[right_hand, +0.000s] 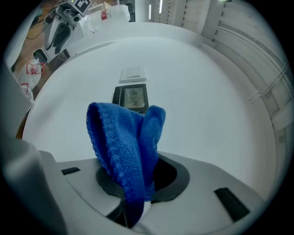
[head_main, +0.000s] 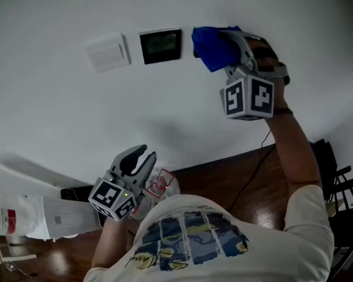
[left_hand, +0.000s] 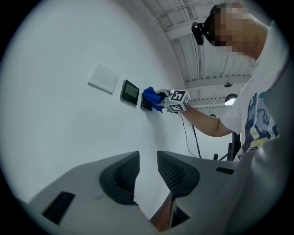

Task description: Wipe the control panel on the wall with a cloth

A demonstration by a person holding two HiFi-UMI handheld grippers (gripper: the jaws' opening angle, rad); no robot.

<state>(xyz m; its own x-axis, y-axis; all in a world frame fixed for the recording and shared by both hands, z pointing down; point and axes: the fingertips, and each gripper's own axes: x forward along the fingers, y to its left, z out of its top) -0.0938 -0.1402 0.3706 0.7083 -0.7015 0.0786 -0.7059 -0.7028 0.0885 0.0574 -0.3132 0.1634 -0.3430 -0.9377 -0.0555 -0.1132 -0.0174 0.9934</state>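
Observation:
On the white wall hang a white switch plate (head_main: pixel 107 51) and a dark control panel (head_main: pixel 161 46). My right gripper (head_main: pixel 233 46) is raised to the wall just right of that panel and is shut on a blue cloth (head_main: pixel 214 47). The cloth presses on the wall, and a second dark panel (left_hand: pixel 146 105) shows partly behind it in the left gripper view. In the right gripper view the blue cloth (right_hand: pixel 126 147) stands up from the jaws, below the dark panel (right_hand: pixel 132 97). My left gripper (head_main: pixel 139 163) hangs low, away from the wall, open and holding nothing.
A black cable (head_main: pixel 254 169) runs down the wall to the dark wooden floor (head_main: pixel 225 176). White containers (head_main: pixel 33 218) lie at the lower left. A clear bag with red print (head_main: pixel 161 184) sits below the left gripper. Black furniture (head_main: pixel 338 182) stands at the right.

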